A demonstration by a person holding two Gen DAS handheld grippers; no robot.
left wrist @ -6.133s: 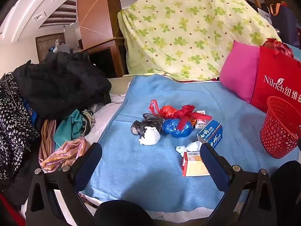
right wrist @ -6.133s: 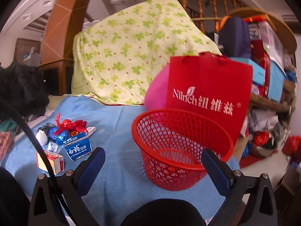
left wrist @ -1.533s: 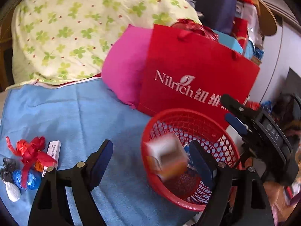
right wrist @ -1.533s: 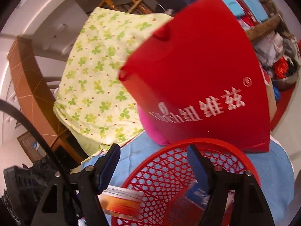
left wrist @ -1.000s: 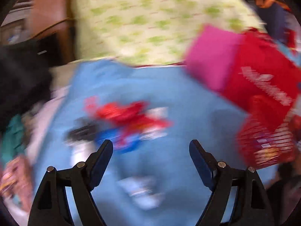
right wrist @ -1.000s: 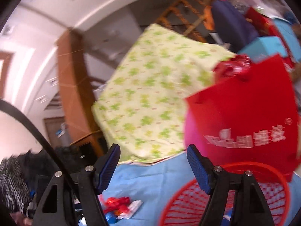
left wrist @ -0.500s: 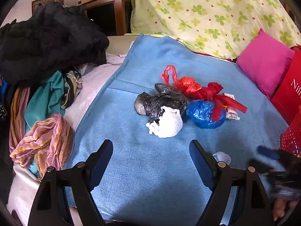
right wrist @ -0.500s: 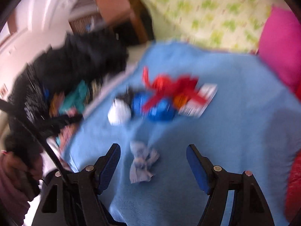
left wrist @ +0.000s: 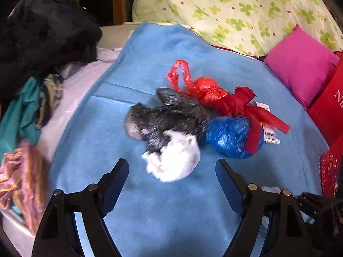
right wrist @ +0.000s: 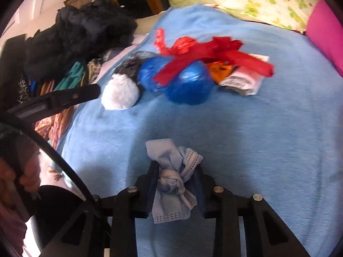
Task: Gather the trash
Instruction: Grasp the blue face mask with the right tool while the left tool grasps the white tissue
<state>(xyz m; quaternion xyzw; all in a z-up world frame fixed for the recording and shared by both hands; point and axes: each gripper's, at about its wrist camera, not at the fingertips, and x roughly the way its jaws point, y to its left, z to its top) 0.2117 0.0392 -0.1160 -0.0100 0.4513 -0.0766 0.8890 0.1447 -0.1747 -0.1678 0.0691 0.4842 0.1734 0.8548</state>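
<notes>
Blue blanket (left wrist: 171,214) underfoot. Left gripper (left wrist: 171,171) spread wide, empty; white wad (left wrist: 175,160) dead ahead between tips, nearest. Right gripper (right wrist: 176,184) clamped on crumpled mask (right wrist: 173,180).

blue blanket (left wrist: 171,214), pink pillow (left wrist: 300,64), clover-print sheet (left wrist: 235,10), black coat (left wrist: 42,36), red bag (left wrist: 328,111)

Plain sky-blue fleece blanket (left wrist: 171,214). Crumpled white plastic bag (left wrist: 174,160), glossy royal-blue plastic bundle (left wrist: 230,137), mottled black-grey plastic bag (left wrist: 169,115), bright red knotted plastic bag (left wrist: 205,90). Pale blue tissue wad (right wrist: 171,175) with dotted white edging. Pale yellow cloth (left wrist: 235,10) printed with green clovers and small red dots. Solid magenta cushion (left wrist: 300,64). Red mesh basket (left wrist: 331,167). Black fuzzy garment (left wrist: 42,34).
</notes>
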